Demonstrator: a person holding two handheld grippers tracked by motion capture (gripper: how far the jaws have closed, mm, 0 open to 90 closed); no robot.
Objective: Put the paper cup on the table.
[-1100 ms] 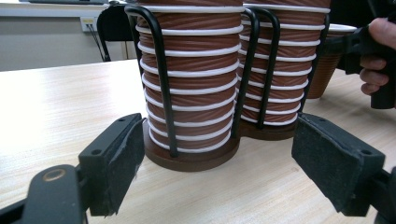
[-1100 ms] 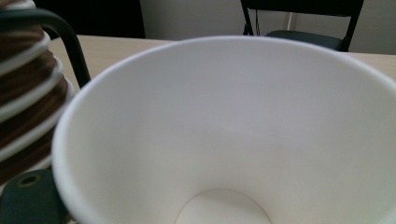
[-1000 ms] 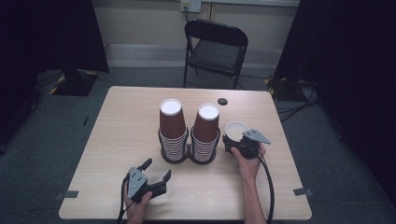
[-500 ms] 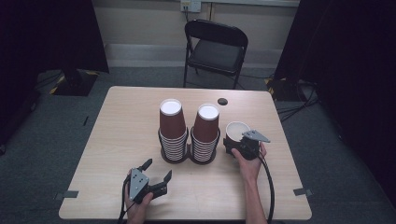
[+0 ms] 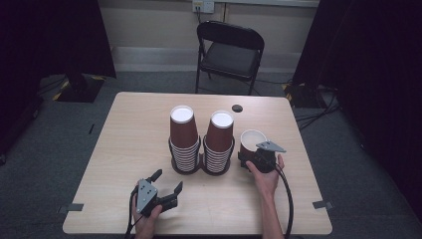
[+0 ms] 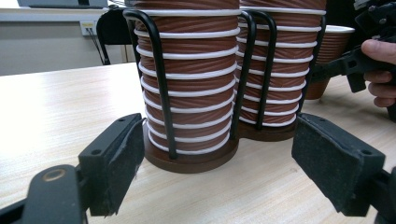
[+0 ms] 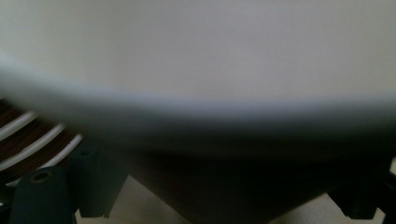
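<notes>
Right now the right claw (image 5: pixel 249 160) grips a single upright cup (image 5: pixel 250 142), its jaws on either side of the wall, standing on the worktop (image 5: pixel 124 129) just right of the two stacks (image 5: pixel 203 142) in their wire rack (image 6: pixel 161 88). The left claw (image 5: pixel 165 188) rests spread and empty, near the front edge. Seemingly the cup is being handled singly; next it needs a steady lift, keeping clear of the rack.

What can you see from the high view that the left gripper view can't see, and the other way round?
High view alone: the folding chair, the stacks' white tops, the small dark disc and the left gripper from above. Left gripper view alone: the black wire holder around the cups, close up. Both: two cup stacks, the single cup and the right gripper at it.
</notes>
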